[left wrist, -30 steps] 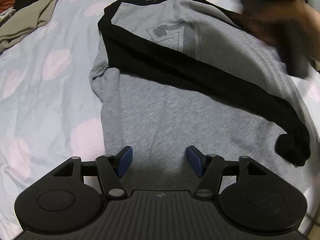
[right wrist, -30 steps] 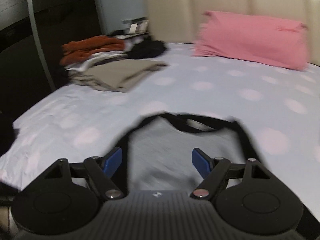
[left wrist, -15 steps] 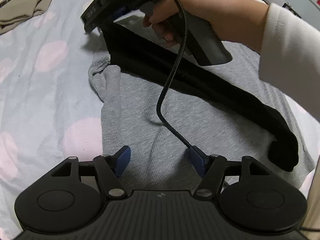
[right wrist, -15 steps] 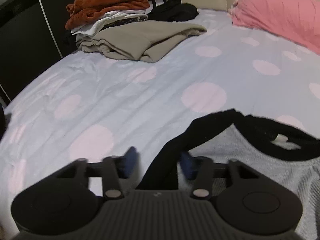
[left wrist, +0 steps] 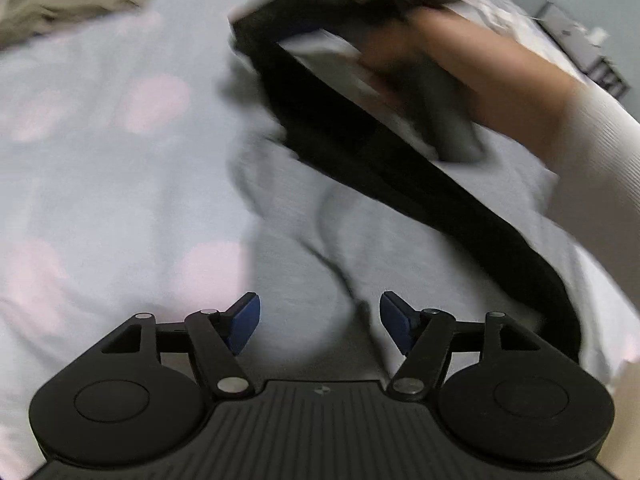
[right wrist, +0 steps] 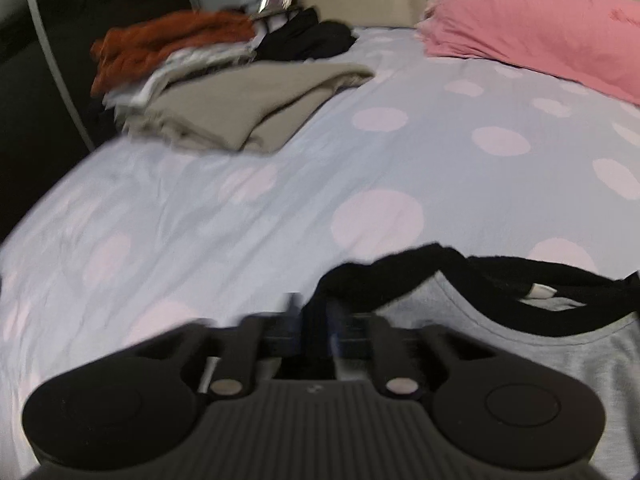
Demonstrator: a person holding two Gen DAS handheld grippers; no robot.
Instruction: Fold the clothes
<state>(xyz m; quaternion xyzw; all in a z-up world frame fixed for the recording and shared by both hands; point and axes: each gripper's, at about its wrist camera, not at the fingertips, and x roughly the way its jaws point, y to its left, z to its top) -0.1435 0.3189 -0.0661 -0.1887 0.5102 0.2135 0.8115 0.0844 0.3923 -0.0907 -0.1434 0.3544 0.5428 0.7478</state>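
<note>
pinching black sleeve [right wrist: 360, 284] to fold inward
right claw [right wrist: 314, 316] opening, cloth between; left claw [left wrist: 320, 320] released above grey shirt [left wrist: 304, 240]

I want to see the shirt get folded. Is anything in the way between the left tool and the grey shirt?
No, nothing that shows. The left tool hangs open right over the shirt, with only air between them. The black sleeve crosses the shirt farther up, out of its way.
</note>
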